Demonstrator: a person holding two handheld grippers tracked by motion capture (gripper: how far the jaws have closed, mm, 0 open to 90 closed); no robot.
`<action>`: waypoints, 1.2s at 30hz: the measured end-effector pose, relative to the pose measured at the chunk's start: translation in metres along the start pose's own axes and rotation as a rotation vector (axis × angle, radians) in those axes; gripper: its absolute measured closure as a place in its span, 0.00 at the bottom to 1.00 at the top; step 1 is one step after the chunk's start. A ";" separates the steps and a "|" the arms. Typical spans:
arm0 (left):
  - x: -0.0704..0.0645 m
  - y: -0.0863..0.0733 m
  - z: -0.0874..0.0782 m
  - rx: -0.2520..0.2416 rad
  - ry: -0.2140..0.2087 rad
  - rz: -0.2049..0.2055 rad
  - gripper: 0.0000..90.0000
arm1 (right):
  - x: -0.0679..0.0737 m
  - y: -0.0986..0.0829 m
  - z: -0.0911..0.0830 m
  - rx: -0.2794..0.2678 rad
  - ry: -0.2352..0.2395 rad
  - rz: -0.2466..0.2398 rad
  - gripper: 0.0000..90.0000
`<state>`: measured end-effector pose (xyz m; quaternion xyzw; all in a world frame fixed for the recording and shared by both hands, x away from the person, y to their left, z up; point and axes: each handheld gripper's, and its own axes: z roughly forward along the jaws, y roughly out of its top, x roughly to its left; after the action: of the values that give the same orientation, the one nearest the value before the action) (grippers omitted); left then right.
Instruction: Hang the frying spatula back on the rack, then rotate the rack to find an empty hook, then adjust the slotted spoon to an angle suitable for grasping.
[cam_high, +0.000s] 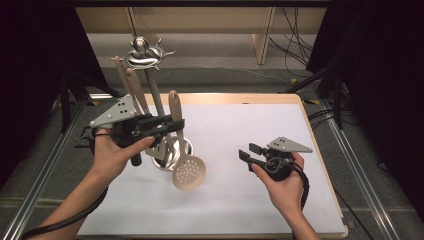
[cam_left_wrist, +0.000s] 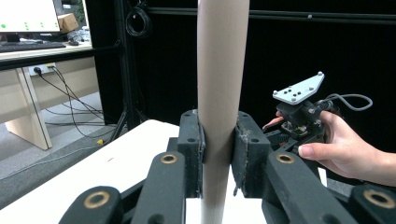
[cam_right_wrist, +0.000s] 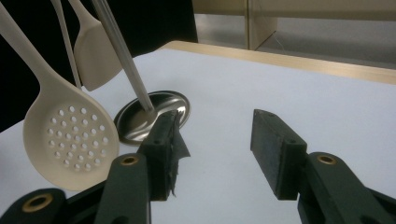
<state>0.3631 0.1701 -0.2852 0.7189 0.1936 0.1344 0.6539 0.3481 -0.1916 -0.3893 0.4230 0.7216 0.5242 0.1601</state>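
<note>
Two grippers: left gripper pinches the slotted spoon handle, its top cut off up close; right gripper spread, holding nothing

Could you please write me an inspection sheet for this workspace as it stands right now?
Surface: white mat on a wood-edged table; no spills seen.
Job's things: beige slotted spoon, held off the mat by its handle; metal utensil stand with a round base, other beige utensils hanging from it.
Clutter: nothing seen.
Tongs: left tongs shut on the spoon's handle; right tongs open, empty, over the mat.
Cables: one trails from each tool; loose wires on the floor behind.
Surroundings: black curtains, metal frame rails, a desk with a monitor.
</note>
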 end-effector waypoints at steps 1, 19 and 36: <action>0.000 0.000 -0.001 -0.002 0.002 -0.003 0.83 | -0.001 0.000 0.000 0.002 0.010 -0.016 0.59; 0.002 0.004 -0.004 -0.018 0.013 0.004 0.83 | -0.004 0.000 -0.001 0.009 0.003 -0.013 0.58; 0.005 0.014 -0.012 -0.025 0.024 0.011 0.83 | -0.005 0.000 -0.006 0.016 -0.001 0.013 0.58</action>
<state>0.3634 0.1822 -0.2703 0.7099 0.1958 0.1491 0.6599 0.3472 -0.1995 -0.3881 0.4290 0.7230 0.5192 0.1536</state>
